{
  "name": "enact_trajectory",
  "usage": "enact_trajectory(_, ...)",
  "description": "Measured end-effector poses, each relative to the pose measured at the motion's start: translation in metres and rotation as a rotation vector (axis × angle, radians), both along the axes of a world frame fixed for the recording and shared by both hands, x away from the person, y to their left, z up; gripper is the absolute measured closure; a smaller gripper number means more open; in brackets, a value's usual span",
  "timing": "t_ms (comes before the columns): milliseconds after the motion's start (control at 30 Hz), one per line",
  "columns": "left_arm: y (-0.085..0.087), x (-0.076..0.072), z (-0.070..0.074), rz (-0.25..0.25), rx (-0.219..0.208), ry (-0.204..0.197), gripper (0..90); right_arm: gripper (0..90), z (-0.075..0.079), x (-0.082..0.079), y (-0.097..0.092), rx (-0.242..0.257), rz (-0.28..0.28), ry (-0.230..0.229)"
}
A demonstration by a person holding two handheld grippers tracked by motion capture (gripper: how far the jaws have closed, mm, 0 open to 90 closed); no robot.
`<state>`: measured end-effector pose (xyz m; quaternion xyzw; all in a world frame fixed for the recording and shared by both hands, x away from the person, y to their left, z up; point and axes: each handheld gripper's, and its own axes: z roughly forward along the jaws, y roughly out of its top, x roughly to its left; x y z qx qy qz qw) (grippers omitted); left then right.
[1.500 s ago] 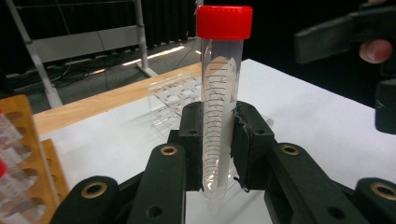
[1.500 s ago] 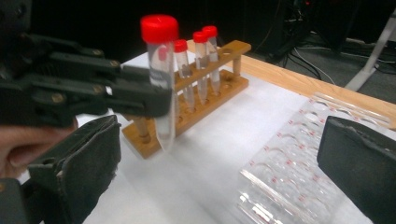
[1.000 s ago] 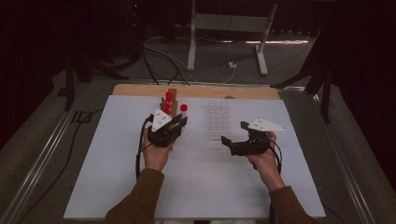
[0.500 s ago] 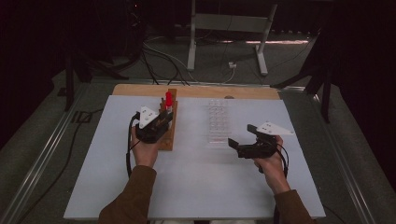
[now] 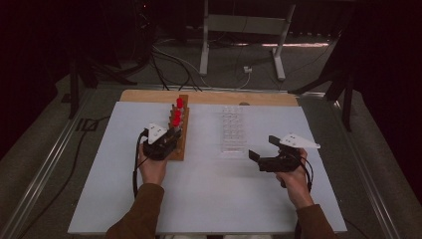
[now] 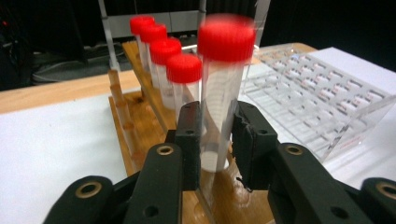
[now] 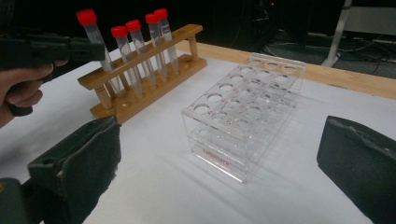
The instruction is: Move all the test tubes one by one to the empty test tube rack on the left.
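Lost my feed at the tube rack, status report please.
Left gripper shut on a red-capped tube over the wooden rack. Right gripper open, holding nothing, facing the clear rack. Four capped tubes stand beside the held one.

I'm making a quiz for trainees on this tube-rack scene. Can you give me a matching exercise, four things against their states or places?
Things:
1. left gripper
2. right gripper
3. clear rack
4. wooden rack

States:
A. open, nothing between its jaws
B. holds four red-capped tubes
C. empty, near the table's middle
D. shut on a red-capped tube

Pairs: 1-D, 2-A, 3-C, 4-B
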<state>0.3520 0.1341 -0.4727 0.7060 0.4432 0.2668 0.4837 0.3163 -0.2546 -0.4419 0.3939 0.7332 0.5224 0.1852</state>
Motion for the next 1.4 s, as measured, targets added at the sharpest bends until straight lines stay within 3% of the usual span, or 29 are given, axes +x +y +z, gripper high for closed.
enact_trajectory(333, 0.000, 0.001, -0.005, -0.005, 0.009, 0.026, 69.2, 0.0, -0.002, 0.000, 0.001, -0.003, 0.001, 0.005)
enact_trajectory(533, 0.002, -0.003, -0.002, 0.000, -0.006, 0.036, 45.8, 0.0, -0.004, -0.001, -0.003, -0.004, -0.011, 0.007)
enact_trajectory(733, 0.019, -0.025, 0.010, 0.001, -0.038, 0.019, 20.2, 0.0, -0.008, -0.009, -0.013, -0.014, -0.037, -0.013)
enact_trajectory(867, 0.035, -0.044, 0.017, -0.020, -0.044, 0.024, 13.4, 0.0, -0.013, -0.016, -0.022, -0.003, -0.065, -0.025)
enact_trajectory(1033, 0.059, -0.070, 0.019, -0.009, -0.040, 0.002, 3.3, 0.0, -0.018, -0.025, -0.028, -0.001, -0.090, -0.052)
enact_trajectory(1267, 0.086, -0.100, 0.018, 0.054, -0.069, -0.076, 1.0, 0.0, -0.021, -0.039, -0.032, -0.016, -0.112, -0.094)
enact_trajectory(1400, 0.096, -0.107, 0.018, 0.091, -0.072, -0.088, 0.6, 0.0, -0.021, -0.044, -0.036, -0.008, -0.130, -0.112)
